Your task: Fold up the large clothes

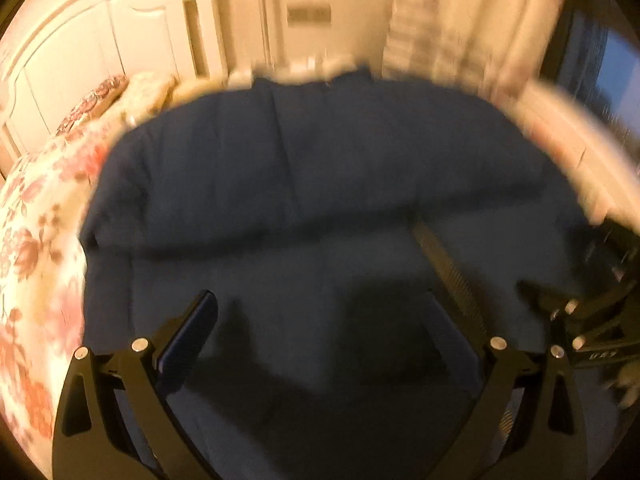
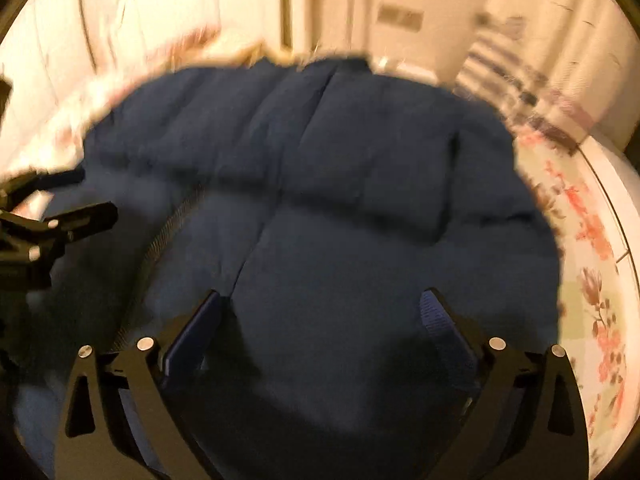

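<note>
— Black fingers (image 1: pixel 188 344) of the left gripper (image 1: pixel 320 320) stood nearest the lens, wide apart, with nothing between them. Under them lay the dark blue garment (image 1: pixel 312 184), quilted, spread flat on the bed.

— And the right gripper (image 2: pixel 326 320)?

— Its jaws were wide apart too, and empty. It hung over the same garment (image 2: pixel 320 184), pointing downward. Each gripper showed at the edge of the other's view: the right gripper (image 1: pixel 580 312) at the right side of the left view, the left gripper (image 2: pixel 52 224) at the left side of the right one.

— What was the surface?

— A bed sheet (image 1: pixel 36 240) with pink and red flowers on a pale ground. The garment covered most of it; the sheet (image 2: pixel 596 280) showed only around the edges.

— And the room?

— Both pictures were blurred. A white headboard (image 1: pixel 80 52) with curved panels stood at the upper left, and a flowered pillow (image 1: pixel 96 100) lay near it. Behind were pale walls and a door, and a light curtain (image 1: pixel 472 20) at the right.
</note>
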